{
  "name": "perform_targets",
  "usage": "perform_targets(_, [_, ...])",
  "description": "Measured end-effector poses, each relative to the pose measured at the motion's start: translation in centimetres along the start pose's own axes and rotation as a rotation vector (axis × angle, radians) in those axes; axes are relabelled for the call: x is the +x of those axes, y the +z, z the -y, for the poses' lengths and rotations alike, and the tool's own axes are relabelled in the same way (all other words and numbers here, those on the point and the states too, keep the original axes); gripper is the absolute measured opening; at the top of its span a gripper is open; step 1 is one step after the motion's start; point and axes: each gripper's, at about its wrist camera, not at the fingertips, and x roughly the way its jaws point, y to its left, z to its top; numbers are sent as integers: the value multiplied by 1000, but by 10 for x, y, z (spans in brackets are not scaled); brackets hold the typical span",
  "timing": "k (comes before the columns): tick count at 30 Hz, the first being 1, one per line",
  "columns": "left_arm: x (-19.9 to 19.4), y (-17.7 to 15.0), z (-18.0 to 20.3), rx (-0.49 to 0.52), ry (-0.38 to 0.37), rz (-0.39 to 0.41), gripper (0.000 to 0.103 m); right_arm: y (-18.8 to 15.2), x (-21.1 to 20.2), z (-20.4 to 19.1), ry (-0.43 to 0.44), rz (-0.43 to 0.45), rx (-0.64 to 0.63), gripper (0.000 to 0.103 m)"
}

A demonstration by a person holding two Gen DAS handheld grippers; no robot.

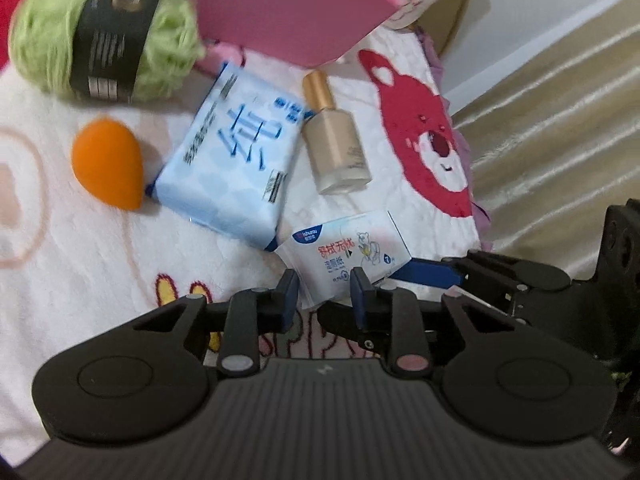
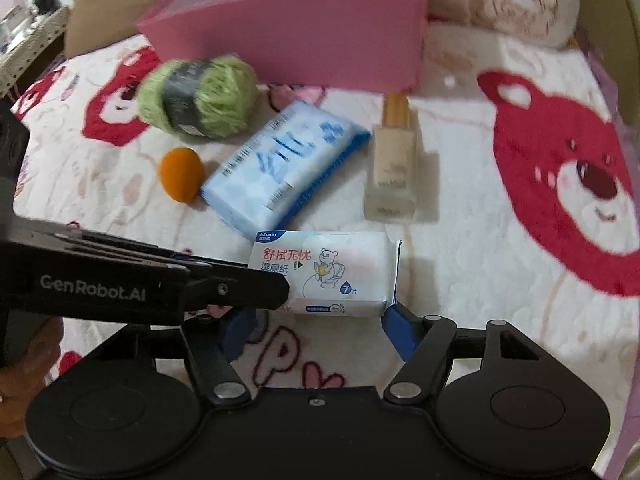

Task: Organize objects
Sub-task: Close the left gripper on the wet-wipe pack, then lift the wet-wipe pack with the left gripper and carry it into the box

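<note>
Pinching the near left end of the wet wipes pack (image 2: 332, 272), my left gripper (image 1: 325, 294) has its jaws pressed onto it. My right gripper (image 2: 316, 330) stands spread, pads just beside the pack's near edge, not gripping it. Beyond the pack lie the blue tissue pack (image 2: 280, 164), bottle (image 2: 392, 164), orange sponge (image 2: 180, 174), green yarn (image 2: 198, 96) and pink box (image 2: 304, 36), farthest.

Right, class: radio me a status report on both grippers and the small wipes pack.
Left gripper shut on the small wipes pack. Right gripper open, straddling the pack's near edge. Pink box behind; tissue pack and bottle between.
</note>
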Motion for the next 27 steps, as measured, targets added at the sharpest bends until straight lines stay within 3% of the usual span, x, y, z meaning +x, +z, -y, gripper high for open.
perform_targets(9, [-47,3,25,64,-3,53,26,-10,-46,-18,8,201,-76,74])
perform_targets(20, [-90,8,55,205,57,92,26,-11,-79,-39,-1,332,-106,74])
perform_targets(27, [-113,30,61,257,92,108,27,8,-82,-52,-3,380,-156,73])
